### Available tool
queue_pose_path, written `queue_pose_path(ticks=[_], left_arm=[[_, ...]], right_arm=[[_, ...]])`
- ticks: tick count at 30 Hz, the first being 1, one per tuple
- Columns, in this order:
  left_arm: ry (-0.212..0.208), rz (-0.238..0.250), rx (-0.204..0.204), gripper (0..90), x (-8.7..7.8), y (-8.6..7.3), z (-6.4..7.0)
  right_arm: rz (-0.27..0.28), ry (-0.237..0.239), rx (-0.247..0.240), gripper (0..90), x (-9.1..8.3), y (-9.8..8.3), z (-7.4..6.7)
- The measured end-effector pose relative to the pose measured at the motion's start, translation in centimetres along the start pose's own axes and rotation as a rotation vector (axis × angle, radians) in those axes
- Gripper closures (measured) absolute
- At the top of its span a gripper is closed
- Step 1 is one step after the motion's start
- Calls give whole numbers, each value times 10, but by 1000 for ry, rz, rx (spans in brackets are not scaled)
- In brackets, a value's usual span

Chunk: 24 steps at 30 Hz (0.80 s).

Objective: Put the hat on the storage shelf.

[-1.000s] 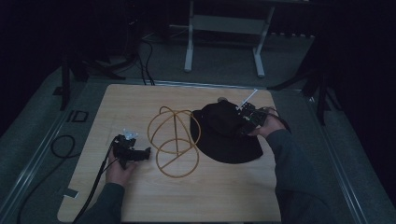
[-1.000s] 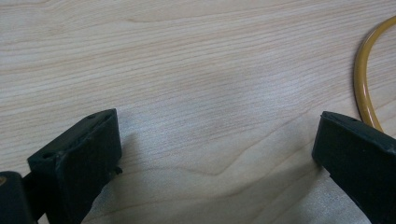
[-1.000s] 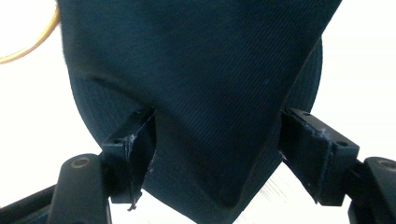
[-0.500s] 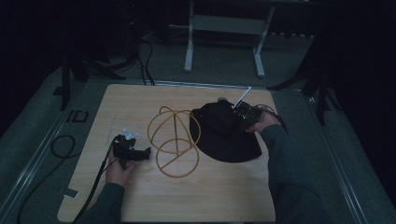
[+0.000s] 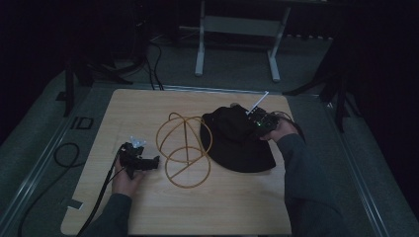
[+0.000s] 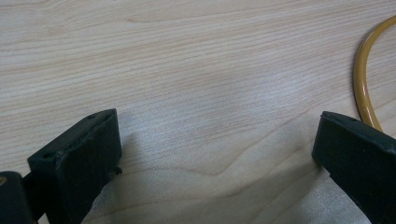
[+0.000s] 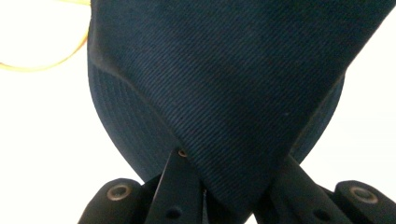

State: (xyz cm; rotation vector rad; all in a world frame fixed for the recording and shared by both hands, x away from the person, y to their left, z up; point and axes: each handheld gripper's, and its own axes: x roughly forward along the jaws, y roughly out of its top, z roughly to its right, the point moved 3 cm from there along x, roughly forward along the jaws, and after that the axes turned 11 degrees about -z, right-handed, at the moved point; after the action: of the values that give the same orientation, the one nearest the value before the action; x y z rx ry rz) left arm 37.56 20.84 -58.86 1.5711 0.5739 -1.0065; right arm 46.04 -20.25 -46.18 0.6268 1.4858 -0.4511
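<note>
A dark brimmed hat (image 5: 237, 143) lies on the right half of the wooden table (image 5: 232, 207), touching a yellow wire frame of rings (image 5: 185, 148) at the middle. My right gripper (image 5: 259, 121) is at the hat's far right edge. In the right gripper view it (image 7: 229, 163) is shut on a fold of the dark fabric (image 7: 224, 70), with a yellow ring (image 7: 42, 65) behind. My left gripper (image 5: 148, 162) rests on the table left of the frame. Its jaws (image 6: 217, 135) stand wide open over bare wood, with the ring (image 6: 362, 79) just beyond the right jaw.
A cable (image 5: 106, 185) trails from the left gripper towards the table's front left corner. A white metal stand (image 5: 237, 29) is on the dark floor behind the table. Bare wood runs along the front of the table.
The right gripper has shifted a little to the left along the hat's far edge, pulling the fabric with it. The left gripper has stayed where it was.
</note>
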Motion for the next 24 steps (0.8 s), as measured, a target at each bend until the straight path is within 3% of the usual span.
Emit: queue_pose_path(ticks=[24], left_arm=[[-1, 0, 0, 15, 0, 0, 0]], right_arm=[[77, -13, -27, 858, -30, -11, -7]])
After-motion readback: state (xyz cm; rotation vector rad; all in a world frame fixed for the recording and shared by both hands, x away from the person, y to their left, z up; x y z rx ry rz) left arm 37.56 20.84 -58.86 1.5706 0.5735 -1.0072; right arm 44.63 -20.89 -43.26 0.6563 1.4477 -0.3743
